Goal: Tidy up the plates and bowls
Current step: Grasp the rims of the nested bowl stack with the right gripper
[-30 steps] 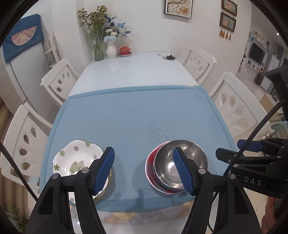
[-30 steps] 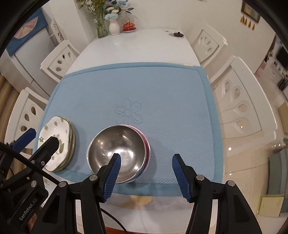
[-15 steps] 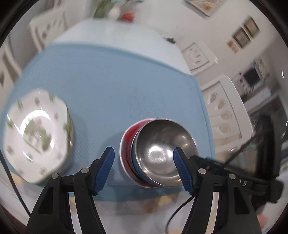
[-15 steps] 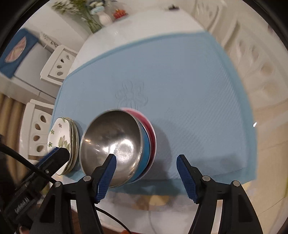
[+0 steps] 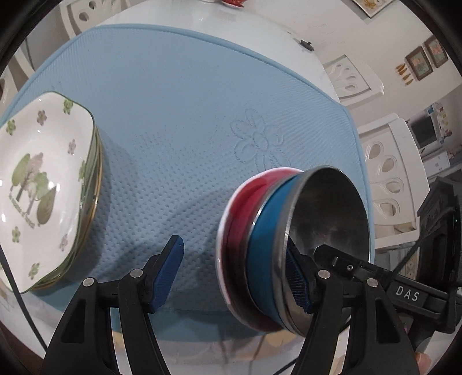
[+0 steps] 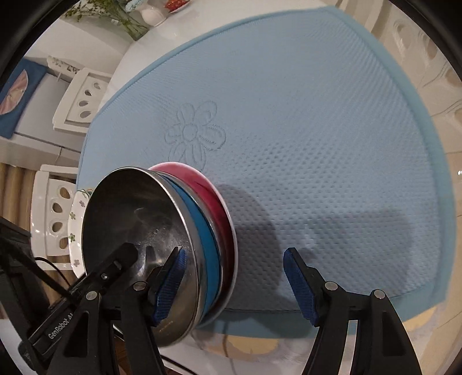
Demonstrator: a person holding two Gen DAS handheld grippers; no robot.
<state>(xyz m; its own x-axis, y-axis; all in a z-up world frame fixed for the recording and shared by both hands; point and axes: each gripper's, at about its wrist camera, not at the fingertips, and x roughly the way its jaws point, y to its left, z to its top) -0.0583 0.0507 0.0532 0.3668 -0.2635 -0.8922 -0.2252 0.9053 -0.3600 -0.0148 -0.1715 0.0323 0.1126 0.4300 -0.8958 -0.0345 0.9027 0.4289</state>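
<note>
A steel bowl (image 5: 326, 213) sits nested in a blue bowl (image 5: 264, 248) and a red bowl (image 5: 245, 202) near the mat's front edge. My left gripper (image 5: 234, 274) is open and straddles the stack's left rim, its right finger inside the steel bowl. My right gripper (image 6: 234, 285) is open and straddles the right rim of the same stack (image 6: 138, 230), its left finger inside the bowl. A stack of white floral plates (image 5: 43, 184) lies at the mat's front left; it also shows in the right wrist view (image 6: 76, 230).
A blue textured mat (image 5: 179, 115) with a stitched flower covers the white table (image 5: 260, 31). White chairs (image 5: 384, 178) stand around it. A vase of flowers (image 6: 127, 17) stands at the far end.
Both grippers have come down and closer to the bowl stack; each now has one finger inside the steel bowl. The bowls and plates have not moved.
</note>
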